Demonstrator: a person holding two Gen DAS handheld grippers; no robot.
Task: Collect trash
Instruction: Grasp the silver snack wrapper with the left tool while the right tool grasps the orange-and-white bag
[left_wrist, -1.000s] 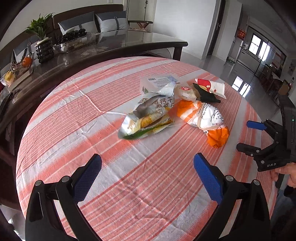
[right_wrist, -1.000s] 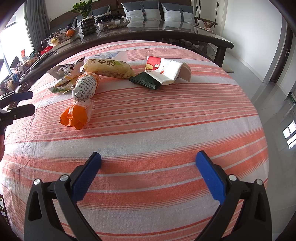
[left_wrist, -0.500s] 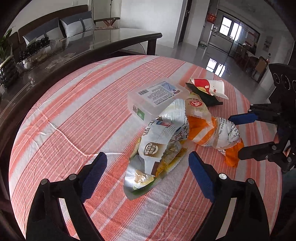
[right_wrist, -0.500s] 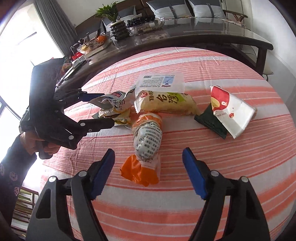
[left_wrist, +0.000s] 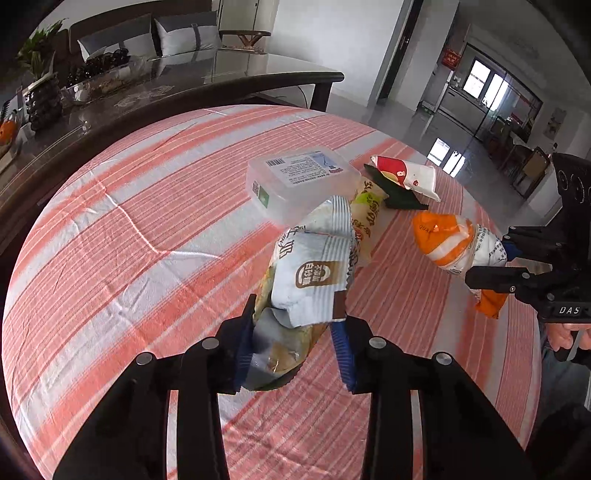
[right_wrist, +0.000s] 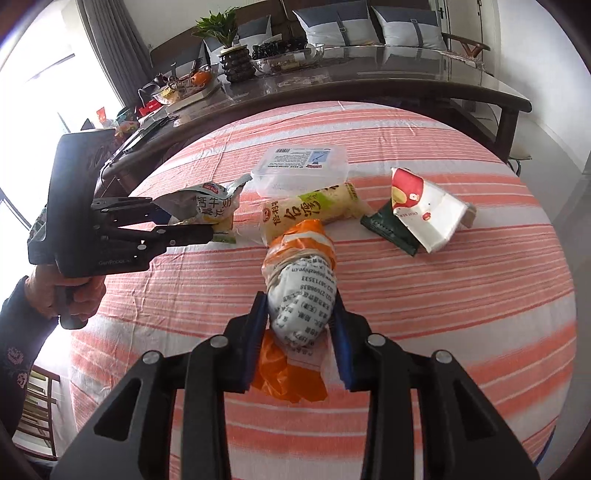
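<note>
Trash lies on a round table with an orange-striped cloth (left_wrist: 147, 221). My left gripper (left_wrist: 293, 347) is closing, and its pads press on a bunch of crumpled silver snack wrappers (left_wrist: 310, 273), which hangs above the cloth. The right wrist view shows that gripper (right_wrist: 184, 221) with the wrappers (right_wrist: 207, 206) at its tips. My right gripper (right_wrist: 300, 332) is shut on an orange-and-white wrapped bundle (right_wrist: 301, 280). The left wrist view shows it (left_wrist: 491, 264) at the right, gripping the bundle (left_wrist: 447, 240). A yellow-green snack packet (right_wrist: 314, 214) lies behind.
A clear lidded plastic box (right_wrist: 303, 170), a red-and-white carton (right_wrist: 424, 210) and a dark green wrapper (right_wrist: 388, 229) lie further back on the cloth. Beyond the table stands a dark glass-topped table (right_wrist: 369, 70) with a plant and bowls. A hand (right_wrist: 74, 291) holds the left gripper.
Both grippers moved in over the trash pile and closed, the left on the snack wrappers, the right on the orange-and-white bundle. Both items now look raised off the cloth.
</note>
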